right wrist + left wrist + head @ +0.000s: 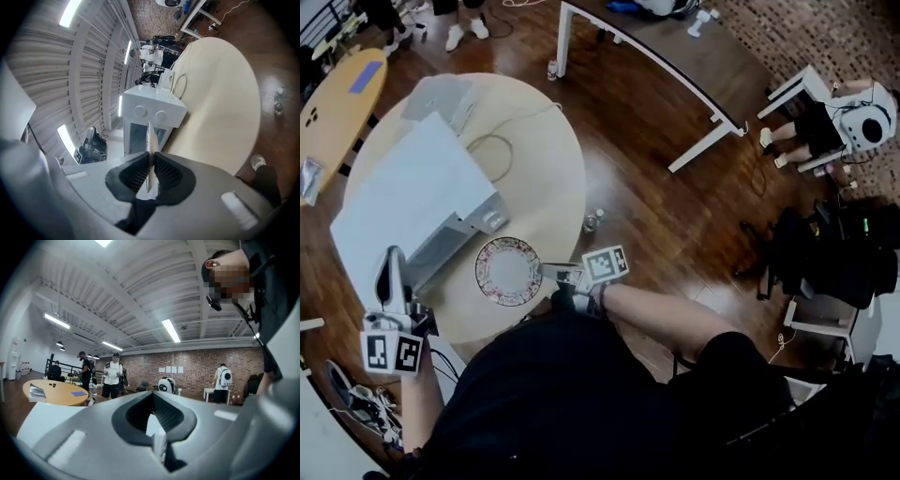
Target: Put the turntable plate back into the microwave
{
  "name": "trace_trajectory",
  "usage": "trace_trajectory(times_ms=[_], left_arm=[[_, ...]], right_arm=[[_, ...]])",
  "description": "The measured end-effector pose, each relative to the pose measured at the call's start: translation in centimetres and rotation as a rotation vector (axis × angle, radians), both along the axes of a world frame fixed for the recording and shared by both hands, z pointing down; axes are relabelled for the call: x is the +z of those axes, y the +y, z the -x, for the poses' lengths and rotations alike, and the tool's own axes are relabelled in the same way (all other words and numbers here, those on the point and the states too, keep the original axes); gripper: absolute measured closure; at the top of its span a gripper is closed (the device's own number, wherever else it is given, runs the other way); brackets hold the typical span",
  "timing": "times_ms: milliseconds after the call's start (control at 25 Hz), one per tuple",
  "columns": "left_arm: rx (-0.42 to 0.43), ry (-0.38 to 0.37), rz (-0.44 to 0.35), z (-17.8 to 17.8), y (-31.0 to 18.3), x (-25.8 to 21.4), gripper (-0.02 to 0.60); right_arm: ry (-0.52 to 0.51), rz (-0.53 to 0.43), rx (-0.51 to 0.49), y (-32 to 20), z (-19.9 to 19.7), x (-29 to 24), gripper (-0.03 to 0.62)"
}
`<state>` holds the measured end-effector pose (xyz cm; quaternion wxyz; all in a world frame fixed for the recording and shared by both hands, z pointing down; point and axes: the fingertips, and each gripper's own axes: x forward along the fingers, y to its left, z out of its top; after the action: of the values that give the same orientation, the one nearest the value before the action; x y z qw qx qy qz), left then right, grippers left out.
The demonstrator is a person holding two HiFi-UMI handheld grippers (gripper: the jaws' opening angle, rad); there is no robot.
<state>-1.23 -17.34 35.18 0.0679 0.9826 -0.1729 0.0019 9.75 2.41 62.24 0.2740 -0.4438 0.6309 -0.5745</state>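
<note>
Your right gripper (151, 159): jaws narrow, pinching the rim of the turntable plate (508, 270), which hangs roughly flat just in front of the microwave (412, 202), over the table (553, 169). Your left gripper (153, 401): jaws nearly together on a white edge (153, 427) — likely the microwave's door. Step in hand: carrying in. Next, line the plate up with the microwave's opening and slide it in flat.
</note>
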Motion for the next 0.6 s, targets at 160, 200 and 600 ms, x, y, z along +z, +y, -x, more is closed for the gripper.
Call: trace_trajectory(times_ms=[160, 200, 600], left_arm=[[0.027, -0.002, -0.014, -1.0, 0.1, -0.6, 0.578], [0.029, -0.004, -0.016, -1.2, 0.1, -0.7, 0.578], [0.050, -0.005, -0.053, -3.3, 1.9, -1.2, 0.578]], right_arm=[[0.002, 0.014, 0.045, 1.2, -1.1, 0.6, 0.562], [0.002, 0.013, 0.056, 1.5, -1.4, 0.7, 0.562], [0.123, 0.136, 0.205, 6.9, -9.0, 4.6, 0.562]])
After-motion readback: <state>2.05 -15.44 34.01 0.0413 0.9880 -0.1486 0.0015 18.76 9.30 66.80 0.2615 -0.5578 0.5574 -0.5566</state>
